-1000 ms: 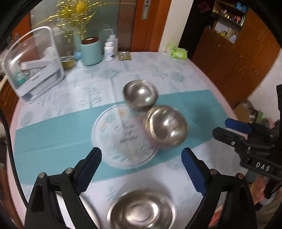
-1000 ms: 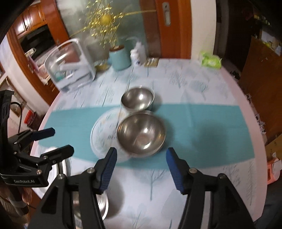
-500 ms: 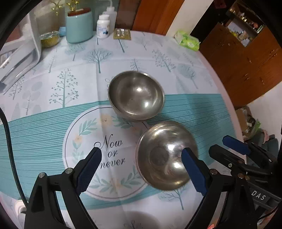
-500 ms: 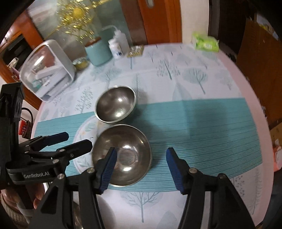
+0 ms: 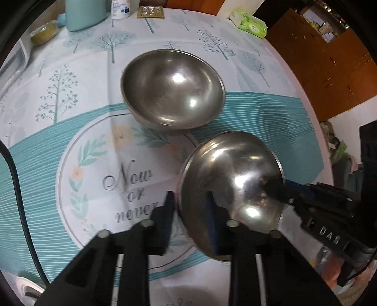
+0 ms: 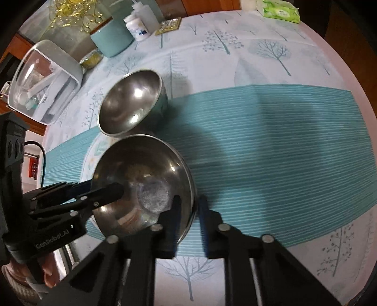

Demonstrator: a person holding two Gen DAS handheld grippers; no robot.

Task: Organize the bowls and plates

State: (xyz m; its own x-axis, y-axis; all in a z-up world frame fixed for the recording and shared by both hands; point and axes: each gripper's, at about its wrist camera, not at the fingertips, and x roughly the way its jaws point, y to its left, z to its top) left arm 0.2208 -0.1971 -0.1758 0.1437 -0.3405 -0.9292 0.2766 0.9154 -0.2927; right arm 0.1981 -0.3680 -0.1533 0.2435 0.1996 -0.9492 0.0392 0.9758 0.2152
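Left wrist view: left gripper (image 5: 189,200) low over the tabletop (image 5: 271,77), jaws pinching the near-left rim of the nearer steel bowl (image 5: 232,179), one finger outside the wall, the other inside. Bowl tipped up on that side, its hollow facing right. Across the bowl, right gripper (image 5: 282,188) clamped on the opposite rim. Second steel bowl (image 5: 173,90) upright just beyond, close to the held one, sitting partly on the round printed placemat (image 5: 94,169). Teal canister (image 5: 86,14), white bottle (image 5: 120,9) and green tissue pack (image 5: 251,23) well apart along the far edge.

Right wrist view: right gripper (image 6: 189,207) with jaws closed on the right rim of the nearer steel bowl (image 6: 143,186), thin wall caught between the pads. Left gripper (image 6: 103,190) reaching in from the left, one finger inside the bowl, the other outside the rim. Second steel bowl (image 6: 132,103) behind, beside the held one; contact between them hard to judge. Clear storage box (image 6: 44,80) far left; teal canister (image 6: 110,40) and white bottle (image 6: 137,26) at the back.

Step in hand, by judgement: two-handed grasp of the nearer bowl, ready for lifting. Next move probably calls for raising both sides evenly, levelling the bowl, then carrying it over the other bowl for nesting. Thin, slick steel rim: likely to slip if either grip loosens.
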